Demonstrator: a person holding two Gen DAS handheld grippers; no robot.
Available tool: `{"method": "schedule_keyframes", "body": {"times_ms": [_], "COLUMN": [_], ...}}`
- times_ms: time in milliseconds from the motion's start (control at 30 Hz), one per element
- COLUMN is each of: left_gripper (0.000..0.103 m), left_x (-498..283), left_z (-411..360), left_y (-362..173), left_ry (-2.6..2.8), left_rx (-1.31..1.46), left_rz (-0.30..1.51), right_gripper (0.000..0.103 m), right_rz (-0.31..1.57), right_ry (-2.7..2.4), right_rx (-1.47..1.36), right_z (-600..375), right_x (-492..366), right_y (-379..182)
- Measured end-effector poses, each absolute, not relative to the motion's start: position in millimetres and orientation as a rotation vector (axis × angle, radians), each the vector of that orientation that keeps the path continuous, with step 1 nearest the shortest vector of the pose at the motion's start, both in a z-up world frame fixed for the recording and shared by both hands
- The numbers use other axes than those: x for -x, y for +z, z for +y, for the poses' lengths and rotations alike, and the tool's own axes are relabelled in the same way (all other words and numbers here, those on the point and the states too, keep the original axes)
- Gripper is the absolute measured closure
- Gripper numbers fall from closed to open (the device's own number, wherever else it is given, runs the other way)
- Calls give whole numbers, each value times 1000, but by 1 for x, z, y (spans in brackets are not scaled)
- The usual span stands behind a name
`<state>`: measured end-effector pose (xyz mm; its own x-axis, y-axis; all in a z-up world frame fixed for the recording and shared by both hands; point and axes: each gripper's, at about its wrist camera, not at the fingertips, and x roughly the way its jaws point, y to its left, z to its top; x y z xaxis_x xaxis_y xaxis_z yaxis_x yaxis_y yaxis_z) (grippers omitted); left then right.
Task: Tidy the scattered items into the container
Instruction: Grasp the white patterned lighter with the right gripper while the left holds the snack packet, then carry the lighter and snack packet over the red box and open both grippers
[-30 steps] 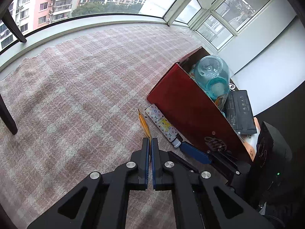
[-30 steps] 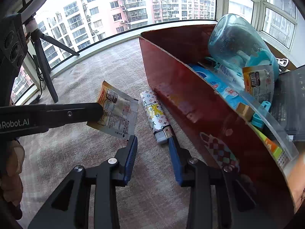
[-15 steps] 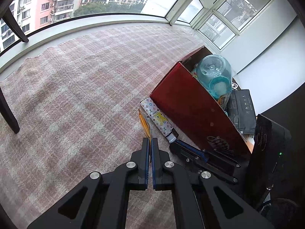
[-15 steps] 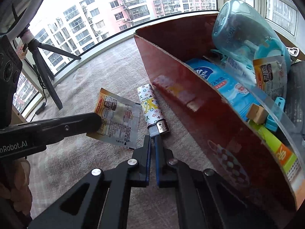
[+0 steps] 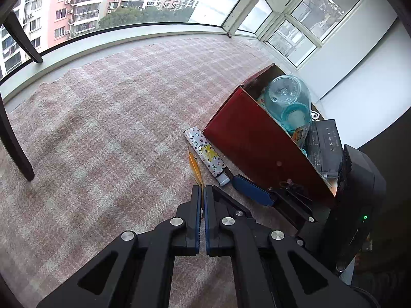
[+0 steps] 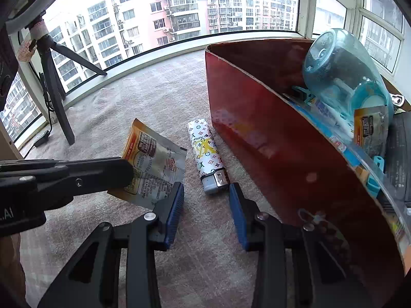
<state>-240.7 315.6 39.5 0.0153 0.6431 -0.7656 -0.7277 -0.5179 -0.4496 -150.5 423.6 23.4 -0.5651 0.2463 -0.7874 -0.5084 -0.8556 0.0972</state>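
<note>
My left gripper (image 5: 202, 188) is shut on an orange and silver sachet (image 6: 154, 168), held edge-on above the carpet; the sachet shows as a thin yellow strip in the left wrist view (image 5: 195, 169). A patterned white lighter (image 6: 206, 159) lies on the carpet beside the red box (image 6: 269, 141); it also shows in the left wrist view (image 5: 206, 155). My right gripper (image 6: 206, 192) is open, its fingers either side of the lighter's metal end, not gripping. The red box (image 5: 257, 143) holds a blue bottle (image 6: 344, 74), a tissue pack and other packets.
A black tripod (image 6: 55, 82) stands by the window at the left. A dark chair leg (image 5: 15, 143) is on the carpet at far left. A black device (image 5: 323, 146) and a black unit with a green light (image 5: 359, 200) sit right of the box.
My right gripper was shut half a second ago and is now open around the lighter's end. My left gripper has risen and drawn back slightly, still holding the sachet.
</note>
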Motion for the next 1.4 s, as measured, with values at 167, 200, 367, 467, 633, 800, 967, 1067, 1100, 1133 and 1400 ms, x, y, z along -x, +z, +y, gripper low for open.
{"method": "schedule_keyframes", "body": {"times_ms": [167,200,367,467,633,800,967,1067,1100,1133,1400], "left_gripper": [102,102,102,101,102,102,102,102,102,102,102], "left_x": [249,250,252,251,251,249,238,228,224,219,184], "left_z": [305,304,303,303,302,302,292,282,279,276,268], "left_y": [38,39,40,41,41,41,46,54,57,61,112], "left_ry": [1717,1721,1721,1726,1732,1750,1763,1778,1787,1798,1872], "left_rx": [1256,1254,1249,1247,1251,1257,1261,1259,1258,1254,1188], "left_rz": [76,75,71,77,78,84,63,41,38,39,66], "right_gripper": [78,77,70,66,80,80,80,80,80,80,91], "right_rz": [502,485,415,333,361,436,486,516,523,530,599], "right_ry": [2452,2444,2403,2415,2425,2439,2472,2506,2519,2532,2652], "right_rx": [1183,1179,1196,1206,1219,1243,1237,1234,1233,1231,1111], "right_z": [429,429,428,422,427,433,426,417,414,411,407], "right_x": [153,153,168,178,178,169,149,134,129,124,73], "right_y": [30,32,29,23,24,28,37,48,52,56,112]}}
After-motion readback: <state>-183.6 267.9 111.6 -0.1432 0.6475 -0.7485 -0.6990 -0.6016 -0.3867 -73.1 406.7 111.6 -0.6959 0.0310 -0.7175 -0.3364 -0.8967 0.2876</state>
